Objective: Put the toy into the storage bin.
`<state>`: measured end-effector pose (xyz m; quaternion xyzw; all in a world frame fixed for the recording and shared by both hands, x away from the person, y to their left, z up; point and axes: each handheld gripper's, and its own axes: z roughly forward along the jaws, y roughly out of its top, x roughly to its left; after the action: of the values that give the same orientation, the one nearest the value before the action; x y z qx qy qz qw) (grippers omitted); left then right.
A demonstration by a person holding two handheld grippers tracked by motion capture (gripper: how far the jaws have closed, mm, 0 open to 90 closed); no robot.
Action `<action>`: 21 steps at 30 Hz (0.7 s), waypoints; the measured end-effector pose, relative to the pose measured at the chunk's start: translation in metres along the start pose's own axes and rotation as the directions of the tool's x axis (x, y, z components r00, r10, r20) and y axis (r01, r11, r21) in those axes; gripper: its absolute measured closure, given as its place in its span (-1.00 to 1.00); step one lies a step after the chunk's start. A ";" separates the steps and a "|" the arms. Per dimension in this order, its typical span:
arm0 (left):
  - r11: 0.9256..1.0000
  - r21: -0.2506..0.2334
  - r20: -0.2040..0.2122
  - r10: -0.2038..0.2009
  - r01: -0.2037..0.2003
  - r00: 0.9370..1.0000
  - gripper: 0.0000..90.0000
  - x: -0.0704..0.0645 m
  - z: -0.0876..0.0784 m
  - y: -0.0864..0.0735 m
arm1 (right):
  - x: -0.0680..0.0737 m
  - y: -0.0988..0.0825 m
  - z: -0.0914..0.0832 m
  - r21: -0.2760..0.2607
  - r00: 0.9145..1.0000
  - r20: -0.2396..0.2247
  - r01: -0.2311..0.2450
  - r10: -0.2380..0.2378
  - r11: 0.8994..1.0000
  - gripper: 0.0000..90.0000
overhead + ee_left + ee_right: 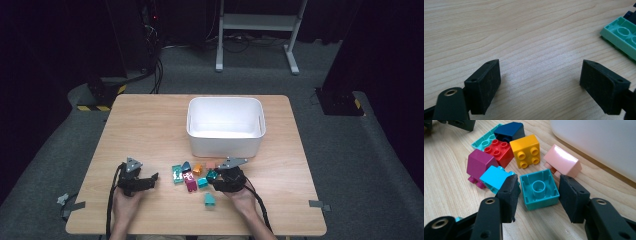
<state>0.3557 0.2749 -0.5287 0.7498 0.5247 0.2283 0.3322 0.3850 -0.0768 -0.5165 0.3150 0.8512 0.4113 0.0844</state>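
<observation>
place: looks like a lab / recording room
giveaways: dark curtains (60,35), grey carpet (350,150), hazard-taped stand bases (97,95) (cables (157,70) snaking behind the table (150,125))

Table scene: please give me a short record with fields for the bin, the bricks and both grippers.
surface: wooden table
bin: white bin, looks empty, at the far middle of the table
bricks: loose cluster in front of the bin; one teal brick lies apart, nearer the person
left gripper: open, over bare wood, nothing between the jaws
right gripper: open, jaws on either side of an upside-down teal brick, not yet closed on it
near it: pink brick, yellow brick
</observation>
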 end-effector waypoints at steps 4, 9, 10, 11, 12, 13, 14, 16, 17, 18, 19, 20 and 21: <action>1.000 0.000 0.000 0.000 0.000 1.000 -0.62 0.000 0.000 0.000 | 0.000 0.000 0.000 0.007 1.000 0.005 0.012 -0.012 1.000 0.22; 1.000 0.000 0.000 0.000 0.000 1.000 -0.62 0.000 0.000 0.000 | 0.000 -0.002 0.000 0.007 1.000 0.006 0.012 -0.012 1.000 0.27; 1.000 0.000 0.000 0.000 0.000 1.000 -0.62 0.000 0.000 0.000 | 0.000 -0.002 0.000 0.007 1.000 0.007 0.016 -0.016 1.000 0.28; 1.000 0.000 0.000 0.000 0.000 1.000 -0.62 0.000 0.000 0.000 | 0.000 -0.002 0.000 0.006 1.000 0.007 0.017 -0.017 1.000 0.28; 1.000 0.000 0.000 0.000 0.000 1.000 -0.62 0.000 0.000 0.000 | 0.000 -0.002 0.000 0.006 1.000 0.008 0.015 -0.015 1.000 0.28; 1.000 0.000 0.000 0.000 0.000 1.000 -0.62 0.000 0.000 0.000 | 0.000 -0.002 0.000 0.006 1.000 0.008 0.015 -0.015 1.000 0.28; 1.000 0.000 0.000 0.000 0.000 1.000 -0.62 0.000 0.000 0.000 | 0.000 -0.002 -0.001 0.005 1.000 0.008 0.016 -0.016 1.000 0.29; 1.000 0.000 0.000 0.000 0.000 1.000 -0.62 0.000 0.000 0.000 | 0.000 -0.002 -0.002 0.003 1.000 0.009 0.015 -0.015 1.000 0.30; 1.000 0.000 0.000 0.000 0.000 1.000 -0.62 0.000 0.000 0.000 | 0.000 -0.002 -0.002 0.003 1.000 0.011 0.017 -0.017 1.000 0.30; 1.000 0.000 0.000 0.000 0.000 1.000 -0.62 0.000 0.000 0.000 | 0.000 -0.003 -0.003 0.004 1.000 0.012 0.017 -0.017 1.000 0.30; 1.000 0.000 0.000 0.000 0.000 1.000 -0.62 0.000 0.000 0.000 | 0.000 -0.003 -0.004 0.006 1.000 0.012 0.018 -0.018 1.000 0.30; 1.000 0.000 0.000 0.000 0.000 1.000 -0.62 0.000 0.000 0.000 | 0.000 -0.003 -0.004 0.006 1.000 0.012 0.018 -0.018 1.000 0.30; 1.000 0.001 0.000 0.002 -0.002 1.000 -0.62 0.000 0.000 0.000 | 0.001 -0.003 -0.005 0.006 1.000 0.014 0.016 -0.016 1.000 0.31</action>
<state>0.3557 0.2750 -0.5286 0.7505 0.5242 0.2283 0.3316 0.3811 -0.0811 -0.5158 0.3111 0.8542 0.4060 0.0929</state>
